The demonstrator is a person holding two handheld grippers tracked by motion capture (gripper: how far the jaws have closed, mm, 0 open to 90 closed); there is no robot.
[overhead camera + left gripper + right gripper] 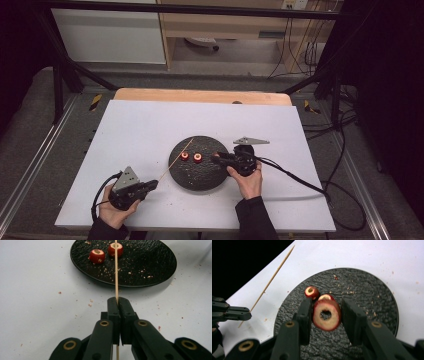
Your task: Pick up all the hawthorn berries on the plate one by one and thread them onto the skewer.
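A black round plate (200, 175) lies mid-table with two small red cored fruit pieces (185, 156) (198, 158) on it. My right gripper (216, 159) is over the plate's right side, shut on a red fruit ring (326, 322) with a hole through its middle, held just above the plate (372, 290). Behind the ring lie the two other pieces (311, 292) (325, 297). My left gripper (117, 302), at the front left (150, 186), is shut on a thin wooden skewer (116, 272) that points out over the plate (150, 262) toward the pieces (96, 256) (115, 249).
The white tabletop (135, 130) carries scattered crumbs, as does the plate. A wooden edge (200, 95) runs along the back. The right gripper's cable (300, 180) trails across the table to the right. A dark metal frame stands around the table.
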